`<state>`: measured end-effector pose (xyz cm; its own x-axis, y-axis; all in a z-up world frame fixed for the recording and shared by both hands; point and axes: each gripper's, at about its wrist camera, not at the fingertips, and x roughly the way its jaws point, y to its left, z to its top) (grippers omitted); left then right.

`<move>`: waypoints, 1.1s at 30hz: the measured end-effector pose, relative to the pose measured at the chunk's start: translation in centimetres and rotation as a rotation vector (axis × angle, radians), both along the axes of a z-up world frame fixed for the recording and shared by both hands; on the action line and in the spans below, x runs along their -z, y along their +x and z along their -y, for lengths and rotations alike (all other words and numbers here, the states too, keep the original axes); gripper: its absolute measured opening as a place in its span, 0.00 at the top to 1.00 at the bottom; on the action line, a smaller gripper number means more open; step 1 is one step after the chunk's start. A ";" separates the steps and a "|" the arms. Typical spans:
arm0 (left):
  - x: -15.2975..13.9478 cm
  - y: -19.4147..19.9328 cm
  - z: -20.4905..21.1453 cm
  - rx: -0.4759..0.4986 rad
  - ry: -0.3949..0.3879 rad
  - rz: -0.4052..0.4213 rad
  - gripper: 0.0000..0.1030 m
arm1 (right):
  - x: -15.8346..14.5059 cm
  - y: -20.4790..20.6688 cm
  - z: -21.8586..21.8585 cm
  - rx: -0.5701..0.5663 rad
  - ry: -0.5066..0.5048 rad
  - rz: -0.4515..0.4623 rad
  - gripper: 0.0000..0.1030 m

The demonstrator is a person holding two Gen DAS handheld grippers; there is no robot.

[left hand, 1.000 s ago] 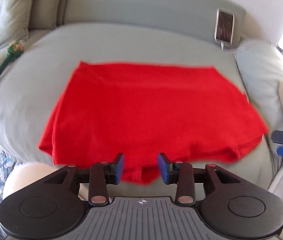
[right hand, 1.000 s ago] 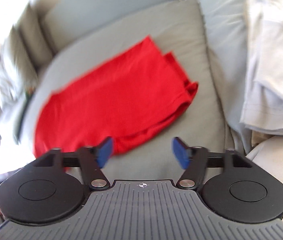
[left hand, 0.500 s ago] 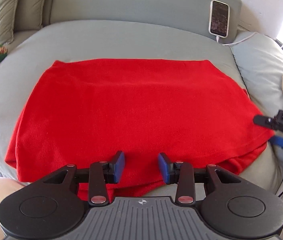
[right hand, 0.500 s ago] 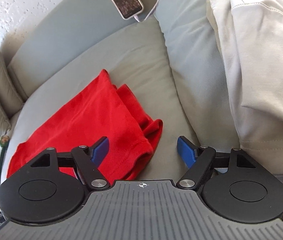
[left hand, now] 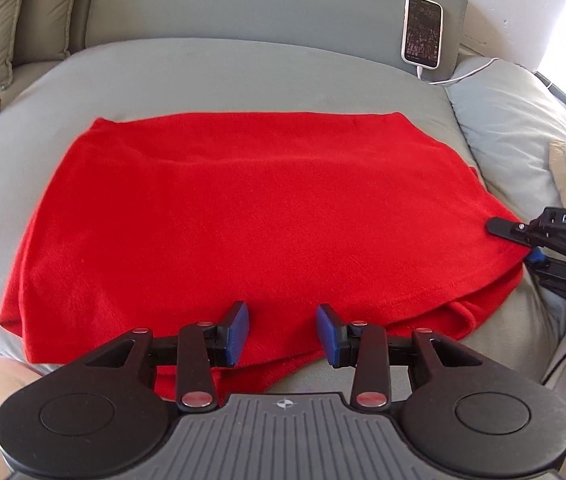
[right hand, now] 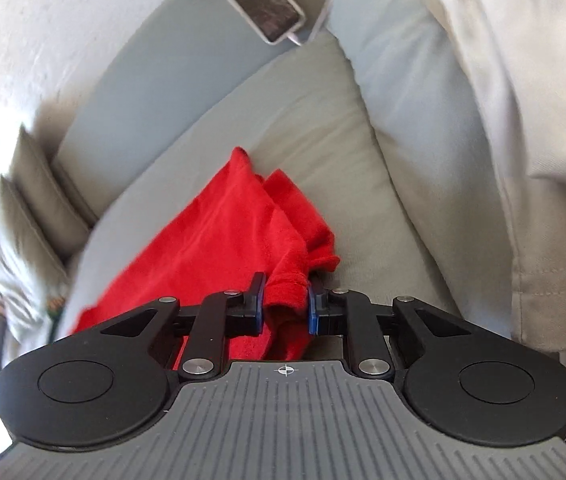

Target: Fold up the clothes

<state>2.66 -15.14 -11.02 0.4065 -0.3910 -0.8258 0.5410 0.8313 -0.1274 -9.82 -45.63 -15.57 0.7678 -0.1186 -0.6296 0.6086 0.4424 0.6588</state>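
Our right gripper (right hand: 285, 304) has just been closing its jaws, and a bunched corner of the red garment (left hand: 251, 216) now sits pinched between the blue pads (right hand: 258, 308), the cloth puckering into soft ridges where it is squeezed. We see the same tool at the right edge of the left wrist view, its black fingers meeting the garment's right corner. Our left gripper (left hand: 282, 334) hangs partly parted over the near hem, its blue ribbed pads (left hand: 238, 334) apart and pressing on nothing, the fabric lying below and between them.

We see the garment spread as a broad, roughly rectangular fold on the grey sofa cushion (left hand: 219, 76), its surface fuzzy and matte like fleece, with a stitched hem curling along the near right edge. The cushion is smooth woven fabric, rounded at its corners. Leaning against the sofa back at the far right is a white-cased phone (left hand: 422, 32) with a white cable (left hand: 463, 76) trailing from it. Pale, creased cloth (right hand: 531, 120) is piled to the right of the cushion.
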 end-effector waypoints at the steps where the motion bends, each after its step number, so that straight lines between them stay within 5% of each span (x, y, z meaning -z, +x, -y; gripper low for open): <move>1: 0.0 0.0 0.0 0.002 0.000 0.000 0.64 | 0.3 -0.2 0.4 0.014 0.040 0.010 0.80; 6: -0.5 -0.1 -0.2 -0.006 -0.010 -0.026 0.65 | -0.5 1.0 -0.6 -0.006 -0.026 -0.058 0.87; 11: -3.2 0.4 -3.1 -0.099 -0.083 -0.055 0.64 | -5.2 4.1 -3.3 -0.083 -0.243 -0.184 0.88; 21: -9.8 3.5 -16.0 -0.454 -0.218 0.071 0.62 | -11.3 12.7 -16.1 -0.436 -0.728 -0.257 0.89; 29: -9.6 3.9 -20.7 -0.586 -0.250 0.029 0.62 | -9.6 17.7 -27.8 -0.818 -0.768 -0.176 0.89; 33: -9.0 3.9 -21.6 -0.597 -0.261 0.003 0.62 | -7.5 18.5 -30.0 -0.870 -0.737 -0.230 0.90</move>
<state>6.55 6.46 -1.98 0.6184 -0.2845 -0.7326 -0.0039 0.9311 -0.3649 8.71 -15.64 -8.12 0.6465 -0.0032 -0.7629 -0.0173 0.9997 -0.0189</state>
